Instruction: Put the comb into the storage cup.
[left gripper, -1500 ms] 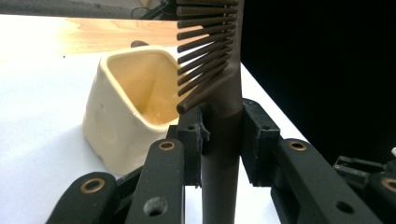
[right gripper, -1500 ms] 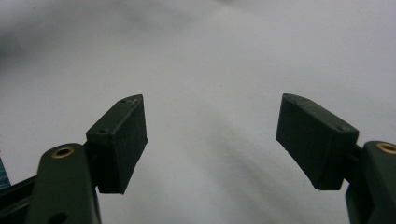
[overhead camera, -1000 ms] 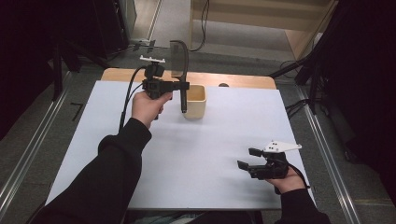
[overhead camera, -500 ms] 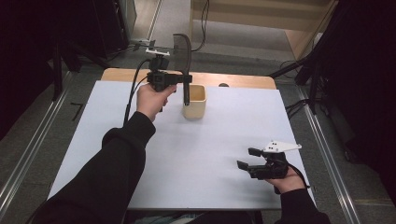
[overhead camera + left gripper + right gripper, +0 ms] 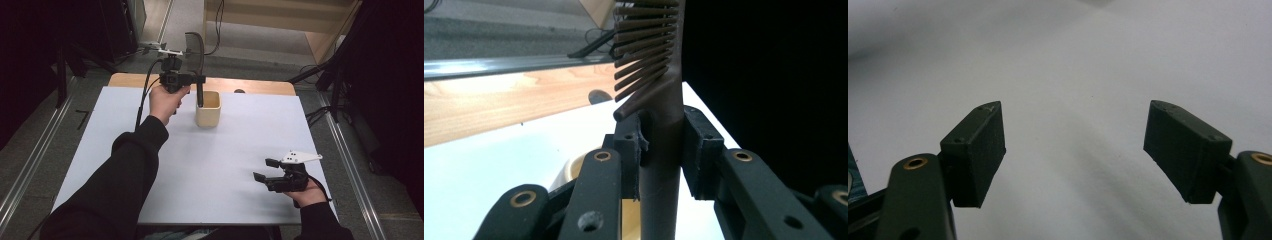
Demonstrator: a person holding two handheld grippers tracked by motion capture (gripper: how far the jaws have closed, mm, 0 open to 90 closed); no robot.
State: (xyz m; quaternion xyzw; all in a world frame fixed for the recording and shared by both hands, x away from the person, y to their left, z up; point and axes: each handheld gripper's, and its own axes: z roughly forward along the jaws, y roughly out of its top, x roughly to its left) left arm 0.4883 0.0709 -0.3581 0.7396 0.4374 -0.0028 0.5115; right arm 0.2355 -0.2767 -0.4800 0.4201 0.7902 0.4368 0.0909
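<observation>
The dark brown plastic slotted spatula (image 5: 194, 55) stood upright at the far side of the table, its handle end dipping into the cream-coloured square-sided plastic cup (image 5: 208, 110) and its ribbed head rising well above the rim. In the left gripper view the spatula (image 5: 659, 100) ran straight up between the two black pads, which pressed on either side of its handle just below the slots; the pale rim of the cup (image 5: 569, 170) showed beneath the jaws. The left gripper (image 5: 196, 78) was clamped on that handle, held level by the person's left hand (image 5: 165, 100), just left of the cup and above it.

The cup sat on the white table top (image 5: 125, 150), towards its far edge and slightly left of centre. Beyond it ran the light wooden strip (image 5: 250, 85) of the table's far border.

Well apart, at the near right corner, the right gripper (image 5: 264, 170) lay low over the white surface in the person's right hand (image 5: 307, 192). Its jaws stood wide apart with nothing between them; the right gripper view showed bare table (image 5: 1073, 75) in the gap between its pads (image 5: 978, 150).
</observation>
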